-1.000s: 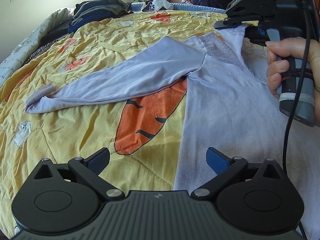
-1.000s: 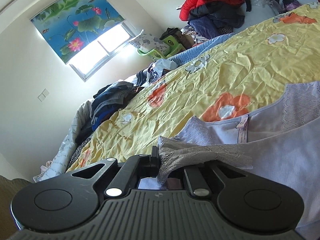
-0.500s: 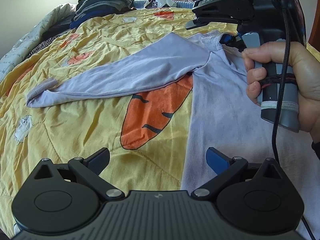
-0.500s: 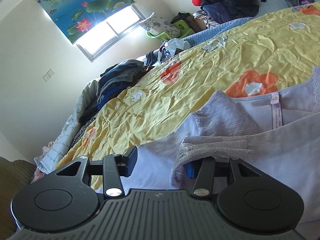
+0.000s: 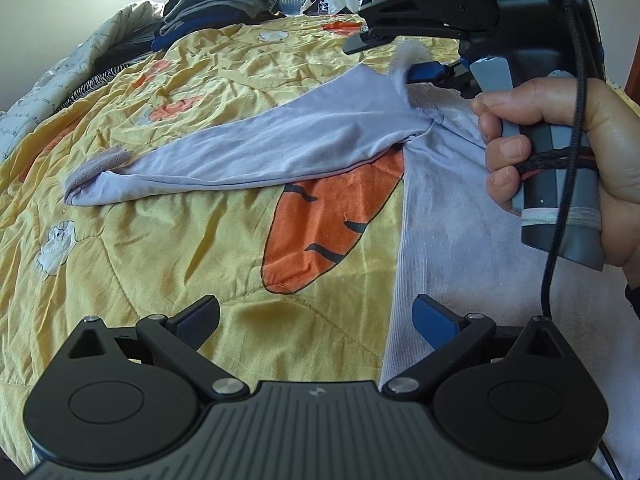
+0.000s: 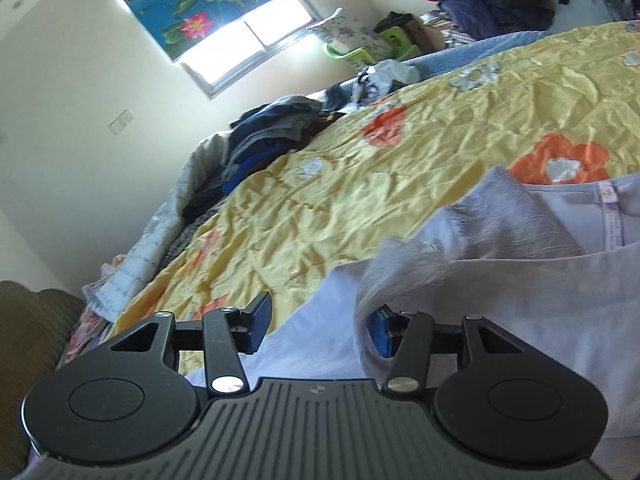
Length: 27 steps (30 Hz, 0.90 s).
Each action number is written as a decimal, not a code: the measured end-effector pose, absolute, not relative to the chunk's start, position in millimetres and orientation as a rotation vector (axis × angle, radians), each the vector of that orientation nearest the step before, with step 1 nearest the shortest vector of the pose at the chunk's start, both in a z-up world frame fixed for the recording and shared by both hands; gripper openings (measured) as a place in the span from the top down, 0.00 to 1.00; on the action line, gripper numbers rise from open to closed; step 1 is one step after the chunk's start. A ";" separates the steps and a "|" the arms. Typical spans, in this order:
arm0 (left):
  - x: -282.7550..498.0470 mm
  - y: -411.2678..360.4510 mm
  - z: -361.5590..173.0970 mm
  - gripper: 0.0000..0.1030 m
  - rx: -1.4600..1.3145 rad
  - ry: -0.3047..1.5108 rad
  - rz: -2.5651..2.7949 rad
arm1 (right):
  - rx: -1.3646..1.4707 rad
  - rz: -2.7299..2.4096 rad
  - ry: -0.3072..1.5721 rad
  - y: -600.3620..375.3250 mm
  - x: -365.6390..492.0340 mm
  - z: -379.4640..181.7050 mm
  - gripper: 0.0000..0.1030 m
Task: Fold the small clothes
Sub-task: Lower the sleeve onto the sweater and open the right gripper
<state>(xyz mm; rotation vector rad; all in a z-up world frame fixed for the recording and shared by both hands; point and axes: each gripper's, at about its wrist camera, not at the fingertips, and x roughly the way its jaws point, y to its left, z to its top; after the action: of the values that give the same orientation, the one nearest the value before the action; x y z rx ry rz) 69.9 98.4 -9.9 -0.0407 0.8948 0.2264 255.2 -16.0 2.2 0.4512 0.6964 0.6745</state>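
Lilac top (image 5: 448, 216) flat; sleeve (image 5: 256, 152) runs left, cuff (image 5: 98, 166) far end.

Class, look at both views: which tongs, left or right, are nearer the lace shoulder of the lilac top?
Right. The right tongs sit at the lace shoulder, jaws opening, lace draped over one pad. The left tongs hang open at the body's edge, well short of it.
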 end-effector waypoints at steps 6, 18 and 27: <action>68.3 99.6 -10.7 0.00 -0.054 0.897 0.225 | 0.470 0.702 0.699 -20.8 251.4 9.0 0.42; 67.9 107.9 -8.9 0.00 -0.069 0.896 0.264 | 0.495 0.626 0.802 -27.8 249.2 -17.1 0.39; 67.6 112.9 -7.4 0.00 -0.075 0.896 0.291 | 0.447 0.601 0.838 -27.0 250.5 -26.6 0.40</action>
<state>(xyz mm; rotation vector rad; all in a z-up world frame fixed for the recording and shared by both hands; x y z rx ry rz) 67.6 112.9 -7.4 -0.0748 0.8961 0.2906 250.5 -27.0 -26.6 0.4475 0.8379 0.6010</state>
